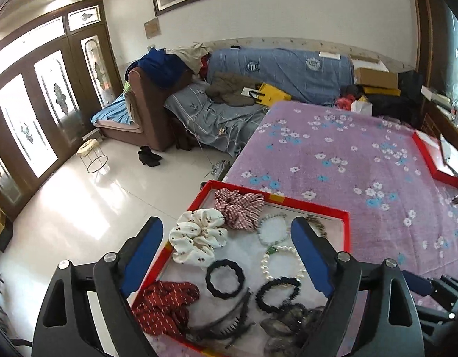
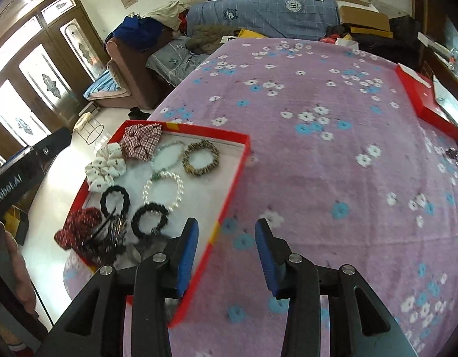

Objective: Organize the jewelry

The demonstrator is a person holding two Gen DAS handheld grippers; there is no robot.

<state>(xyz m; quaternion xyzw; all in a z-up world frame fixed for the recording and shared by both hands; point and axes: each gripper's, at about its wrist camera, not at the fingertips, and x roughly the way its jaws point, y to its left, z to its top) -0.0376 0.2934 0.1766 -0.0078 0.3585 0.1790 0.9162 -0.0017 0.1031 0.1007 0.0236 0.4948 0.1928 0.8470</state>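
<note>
A shallow red box [image 1: 346,229] [image 2: 229,196] lies at the table's near left corner. It holds a white scrunchie [image 1: 199,239] [image 2: 105,169], a plaid scrunchie [image 1: 239,206] [image 2: 141,141], a dark red scrunchie [image 1: 163,305] [image 2: 78,229], a pearl bracelet [image 1: 284,264] [image 2: 163,190], a pale bead bracelet [image 1: 273,228] [image 2: 166,154], black hair ties [image 1: 225,279] [image 2: 115,200], a leopard hair tie [image 2: 201,158] and dark clips [image 1: 229,325]. My left gripper [image 1: 227,238] hangs open over the box, empty. My right gripper [image 2: 227,239] is open and empty above the box's right rim.
The table wears a purple flowered cloth [image 1: 348,154] [image 2: 318,119]. A second red box [image 1: 437,160] [image 2: 422,98] lies at the far right edge. A small dark item [image 2: 452,153] lies near it. Cluttered sofas [image 1: 258,74] stand behind; white floor [image 1: 80,208] lies to the left.
</note>
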